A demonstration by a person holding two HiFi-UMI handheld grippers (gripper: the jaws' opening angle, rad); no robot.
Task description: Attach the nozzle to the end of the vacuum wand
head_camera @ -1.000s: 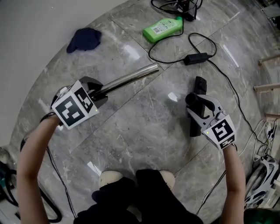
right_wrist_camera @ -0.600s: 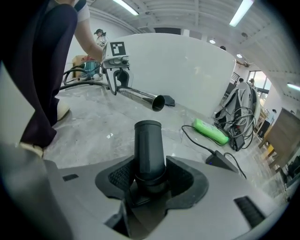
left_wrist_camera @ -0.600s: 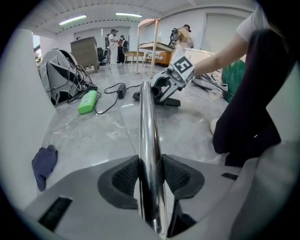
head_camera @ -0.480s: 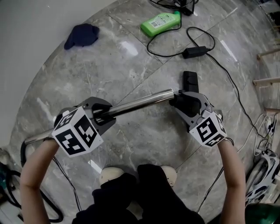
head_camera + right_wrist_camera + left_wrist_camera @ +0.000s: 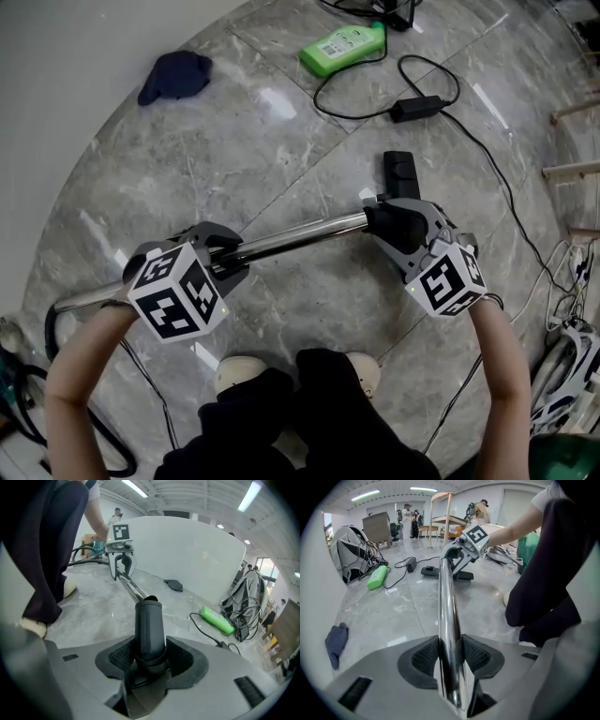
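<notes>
A shiny metal vacuum wand point(image 5: 291, 240) runs level across the middle of the head view, and my left gripper point(image 5: 220, 255) is shut on it near its left part. In the left gripper view the wand point(image 5: 447, 616) passes between the pads and reaches toward the right gripper point(image 5: 459, 555). My right gripper point(image 5: 389, 225) is shut on the black nozzle point(image 5: 401, 178). The nozzle's round neck point(image 5: 149, 627) meets the wand's tip point(image 5: 136, 592) in the right gripper view, with the left gripper point(image 5: 121, 564) beyond.
On the grey marble floor lie a green bottle point(image 5: 343, 47), a black power adapter with cable point(image 5: 416, 109) and a dark blue cloth point(image 5: 175, 75). White cables point(image 5: 572, 361) sit at the right edge. The person's shoes point(image 5: 244, 377) are at the bottom.
The wand swung from pointing up-right to lying level, and its tip came to the nozzle. The right gripper carried the nozzle left and up to meet it.
</notes>
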